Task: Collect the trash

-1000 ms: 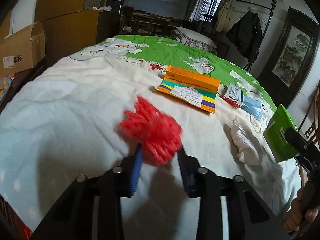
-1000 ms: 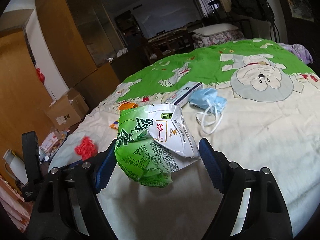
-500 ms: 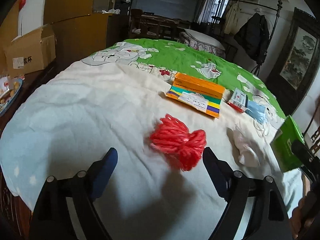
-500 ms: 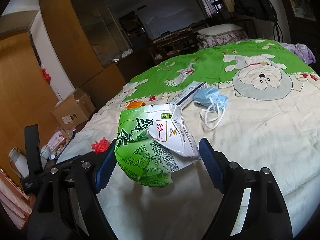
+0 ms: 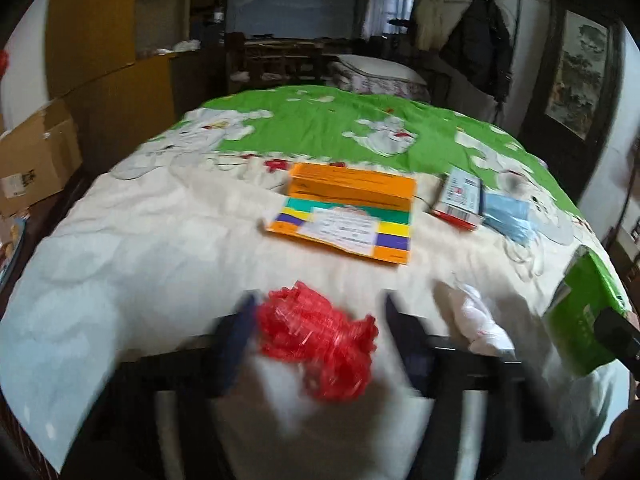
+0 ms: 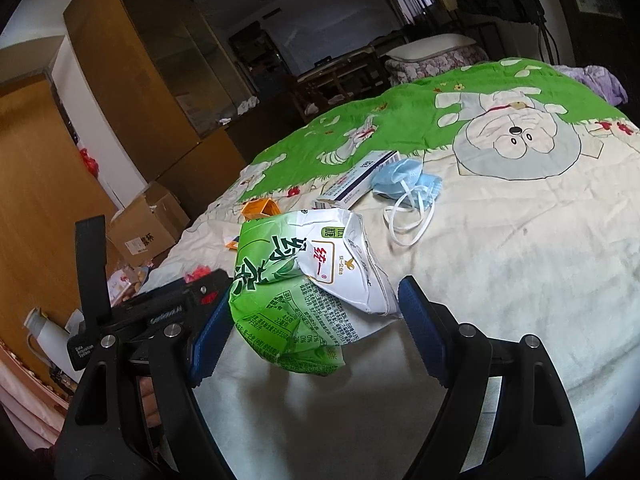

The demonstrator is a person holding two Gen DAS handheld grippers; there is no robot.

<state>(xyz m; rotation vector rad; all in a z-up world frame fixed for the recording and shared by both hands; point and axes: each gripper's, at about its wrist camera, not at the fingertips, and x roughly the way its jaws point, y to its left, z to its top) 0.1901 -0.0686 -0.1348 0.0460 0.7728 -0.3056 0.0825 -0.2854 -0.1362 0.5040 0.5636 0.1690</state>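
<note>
A red mesh wad (image 5: 316, 340) lies on the cream bedspread (image 5: 160, 240). My left gripper (image 5: 320, 340) is open, its blurred jaws standing either side of the wad, apart from it as far as the blur lets me tell. A crushed green and white carton (image 6: 304, 280) sits between the jaws of my right gripper (image 6: 308, 320), which is open; the left jaw is against the carton and the right jaw is clear of it. The carton also shows at the right edge of the left wrist view (image 5: 584, 312). A crumpled white tissue (image 5: 480, 320) lies right of the wad.
An orange striped box (image 5: 348, 216), a small white medicine box (image 5: 460, 200) and a blue face mask (image 6: 404, 180) lie farther back on the bed. Cardboard boxes (image 6: 148, 224) and wooden cabinets stand to the left. The left gripper's body (image 6: 160, 312) is near the right gripper.
The left gripper dropped the red wad, opened wide and pulled back; now it has moved forward again and its jaws have narrowed around the wad. The right gripper has barely moved.
</note>
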